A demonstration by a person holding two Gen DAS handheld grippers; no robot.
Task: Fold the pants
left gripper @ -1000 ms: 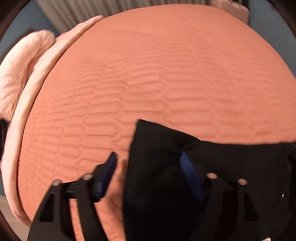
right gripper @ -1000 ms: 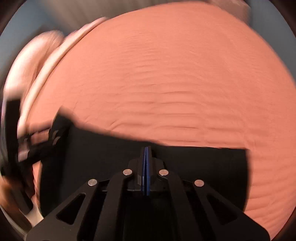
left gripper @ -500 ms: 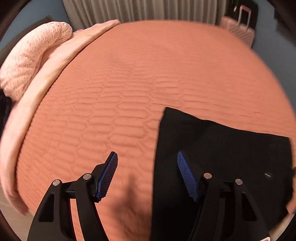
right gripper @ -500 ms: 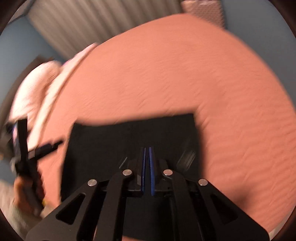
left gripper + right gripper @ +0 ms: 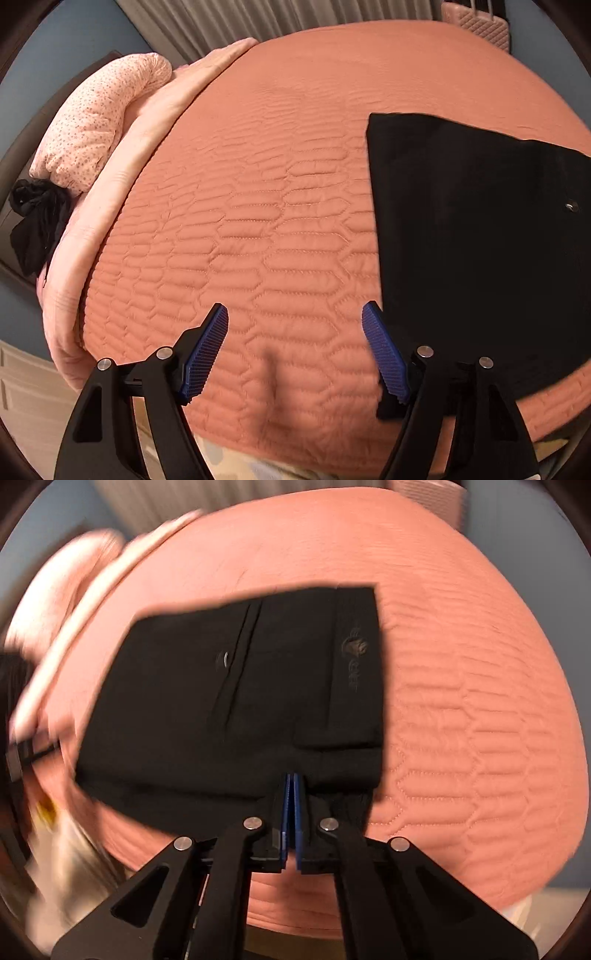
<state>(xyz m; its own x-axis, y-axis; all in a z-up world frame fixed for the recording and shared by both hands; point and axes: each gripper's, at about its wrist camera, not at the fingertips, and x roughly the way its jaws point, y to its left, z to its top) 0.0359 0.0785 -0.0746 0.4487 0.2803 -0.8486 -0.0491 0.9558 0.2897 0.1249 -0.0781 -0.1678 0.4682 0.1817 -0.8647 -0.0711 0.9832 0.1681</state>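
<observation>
The black pants [image 5: 476, 236] lie folded into a flat rectangle on the orange quilted bed [image 5: 258, 206]. My left gripper [image 5: 295, 325] is open and empty, hovering over bare quilt just left of the pants' left edge. In the right wrist view the pants [image 5: 236, 686] show a pocket seam and a button. My right gripper [image 5: 293, 781] is shut, its blue pads pressed together at the pants' near edge; a bit of black cloth sits around the tips, and whether it is pinched is unclear.
A pink speckled pillow [image 5: 103, 114] and folded pink blanket edge [image 5: 122, 162] lie along the bed's left side. A dark crumpled garment [image 5: 33, 221] hangs beside them. Curtains and a pink suitcase [image 5: 476, 22] stand beyond the bed.
My left gripper let go of the pants' corner, pulled back and to the left. The right gripper drew back toward the near edge; the pants now lie flat.
</observation>
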